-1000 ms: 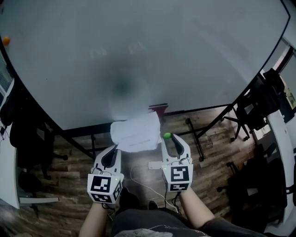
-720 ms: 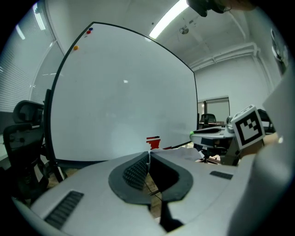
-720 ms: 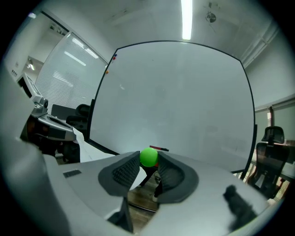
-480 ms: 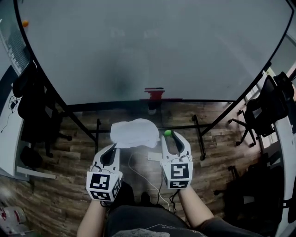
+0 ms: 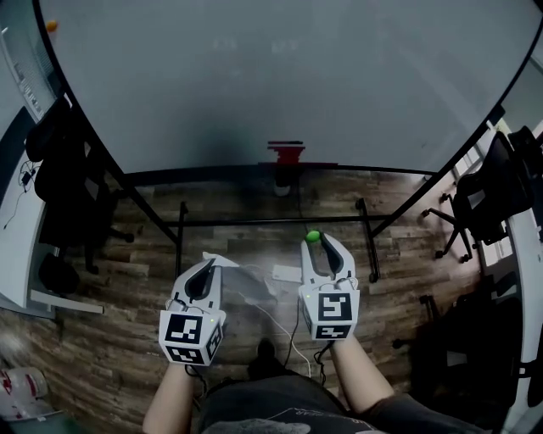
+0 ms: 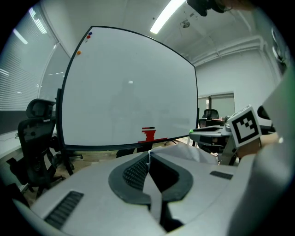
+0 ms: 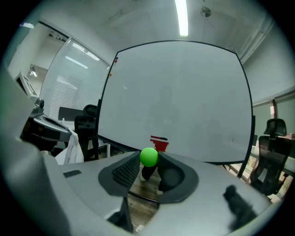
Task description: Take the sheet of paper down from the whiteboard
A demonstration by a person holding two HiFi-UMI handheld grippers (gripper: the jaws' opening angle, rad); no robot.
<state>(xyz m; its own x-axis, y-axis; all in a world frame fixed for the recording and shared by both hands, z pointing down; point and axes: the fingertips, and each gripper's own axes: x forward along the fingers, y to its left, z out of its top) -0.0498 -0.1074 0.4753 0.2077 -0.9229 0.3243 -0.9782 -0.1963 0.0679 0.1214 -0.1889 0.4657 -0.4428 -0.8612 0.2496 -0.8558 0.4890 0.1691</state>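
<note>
Left gripper view: your left tool [image 6: 148, 156] pinches the edge of the limp, light paper [image 6: 183, 151], your right tool [image 7: 148, 162] a green ball [image 7: 149, 156].

The white sheet of paper [image 5: 229, 261] is only a faint, motion-blurred smear in the head view, between the left gripper [image 5: 212, 259] and the right gripper [image 5: 314, 242]. In the left gripper view most of it lies hidden behind that gripper's body, one edge pinched in the closed jaws. The large white whiteboard [image 5: 288, 76] is cut off by the head view's far edge. The small red thing [image 5: 286, 153] on its bottom rail and the orange dot [image 5: 53, 25] at its far left are too small to tell. The person's forearms [image 5: 170, 403] run off the near edge.
</note>
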